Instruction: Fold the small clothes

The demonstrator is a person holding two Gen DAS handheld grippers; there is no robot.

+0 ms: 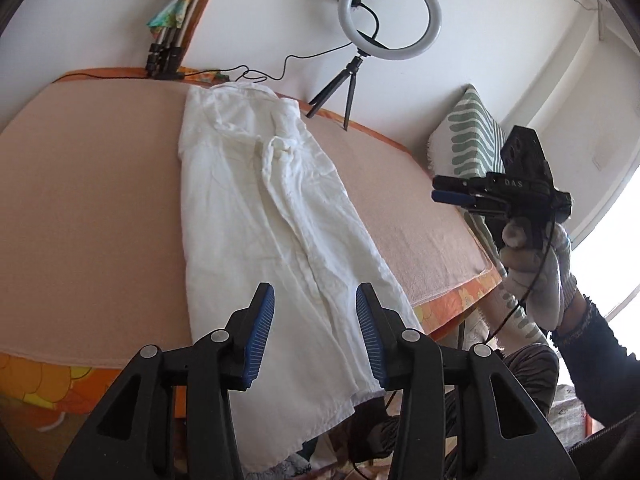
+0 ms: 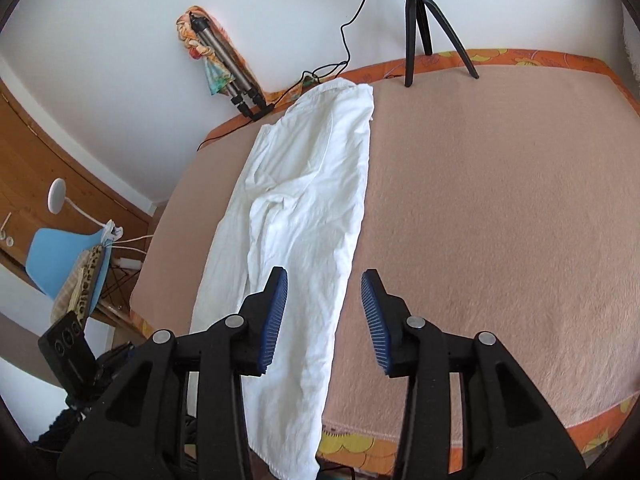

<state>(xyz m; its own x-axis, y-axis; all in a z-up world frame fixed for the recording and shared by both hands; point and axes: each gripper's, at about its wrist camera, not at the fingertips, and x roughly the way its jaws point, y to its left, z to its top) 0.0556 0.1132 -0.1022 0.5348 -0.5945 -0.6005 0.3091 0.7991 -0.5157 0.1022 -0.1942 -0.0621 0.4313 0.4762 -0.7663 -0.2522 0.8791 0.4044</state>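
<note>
Fingers [image 1: 264, 332] apart above shirt [image 1: 256, 208], hem cut off

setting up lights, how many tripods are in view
2: a small black tripod standing at the bed's far edge under the ring light, and a folded tripod leaning on the wall. Others may be hidden.

White wall [image 1: 100, 12] at 12 o'clock, ring light [image 1: 390, 20] on a tripod before it — blue chair [image 2: 60, 260] at 9, window glare at 3.

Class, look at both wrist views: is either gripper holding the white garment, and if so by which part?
Nothing is held. The left gripper and right gripper both stand open above the white garment, with no cloth between the pads.
</note>
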